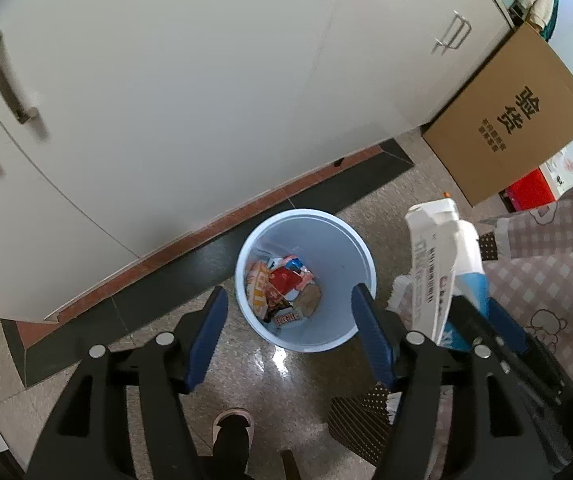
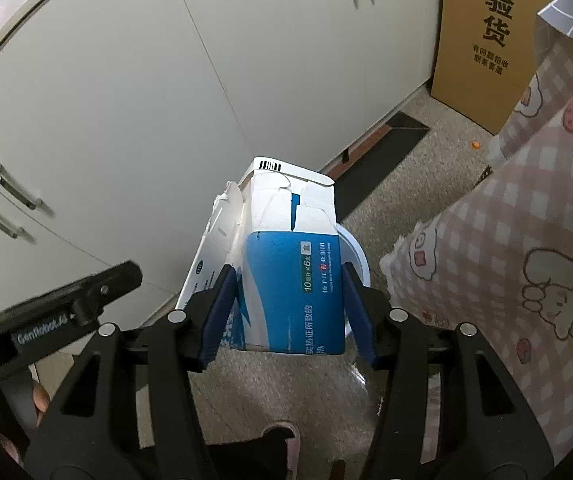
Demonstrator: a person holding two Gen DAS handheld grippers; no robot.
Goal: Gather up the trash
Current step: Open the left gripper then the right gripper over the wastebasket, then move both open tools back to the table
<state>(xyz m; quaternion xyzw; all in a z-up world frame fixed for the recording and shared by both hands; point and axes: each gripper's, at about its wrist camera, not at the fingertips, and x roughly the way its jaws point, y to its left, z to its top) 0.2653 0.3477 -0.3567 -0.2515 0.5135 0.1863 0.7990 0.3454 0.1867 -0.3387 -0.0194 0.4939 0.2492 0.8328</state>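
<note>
Two grippers are at work over one bin, and only the right gripper point(image 2: 286, 312) carries anything: its blue pads are clamped on the sides of a torn blue-and-white carton point(image 2: 286, 272), which stands upright between them with its ripped white top pointing away from the camera. From the left wrist view the left gripper point(image 1: 290, 328) stands released, jaws apart with nothing between them, framing the pale blue trash bin point(image 1: 306, 336) on the speckled floor by the white cabinet point(image 1: 166, 80); wrappers and a scrap of brown card already lie at the bottom. The carton hangs just beside the bin, toward the checked pink cloth point(image 2: 526, 240), and in the right wrist view only a sliver of the bin's rim point(image 2: 356, 256) shows behind it, so I judge it is not yet squarely over the mouth. To do this drop well, carry the carton across until its lower end sits clearly inside the rim, keep it upright so the long body goes in end first, and let go only then; released too near the edge it could catch the rim and tip onto the floor. Keep the empty left claw clear of the opening, and mind the foot point(image 1: 232, 424) below
</note>
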